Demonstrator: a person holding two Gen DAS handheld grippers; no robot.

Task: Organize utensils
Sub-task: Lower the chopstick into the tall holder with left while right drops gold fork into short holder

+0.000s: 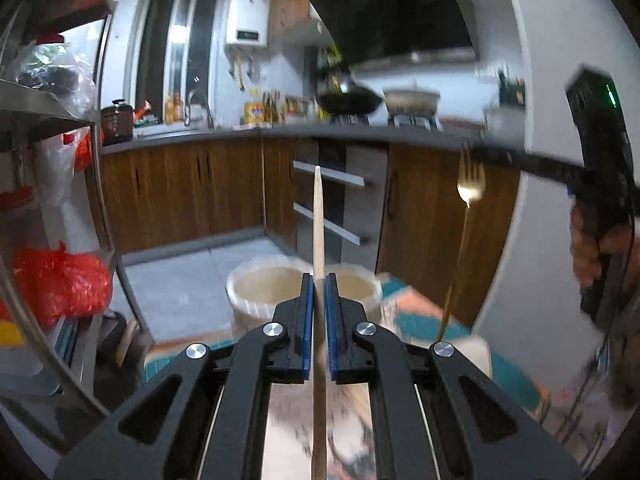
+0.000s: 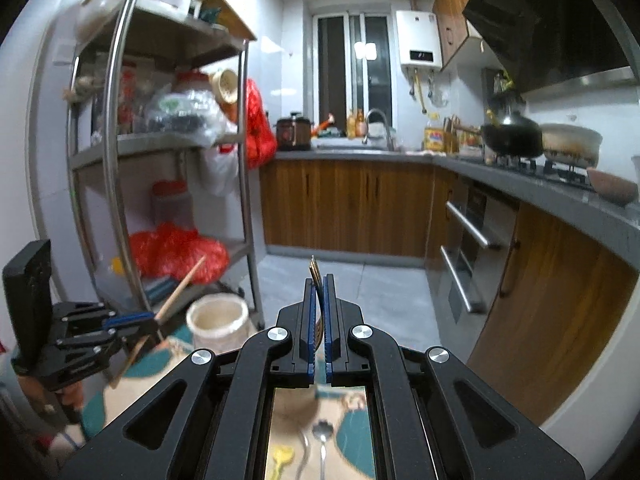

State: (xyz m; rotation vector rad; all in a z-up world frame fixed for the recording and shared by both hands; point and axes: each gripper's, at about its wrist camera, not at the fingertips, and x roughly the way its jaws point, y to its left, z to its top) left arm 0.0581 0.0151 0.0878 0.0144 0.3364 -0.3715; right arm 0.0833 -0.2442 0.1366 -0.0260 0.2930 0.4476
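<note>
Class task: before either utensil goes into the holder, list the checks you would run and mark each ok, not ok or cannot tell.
1. Left gripper shut on the wooden chopstick: ok.
2. Right gripper shut on the gold fork: ok.
3. Cream holder upright, mouth open: ok.
4. Holder empty inside: cannot tell, the view is blurred.
5. Chopstick and fork apart from each other: ok.
6. All utensils collected: not ok, a spoon lies on the patterned mat below.
</note>
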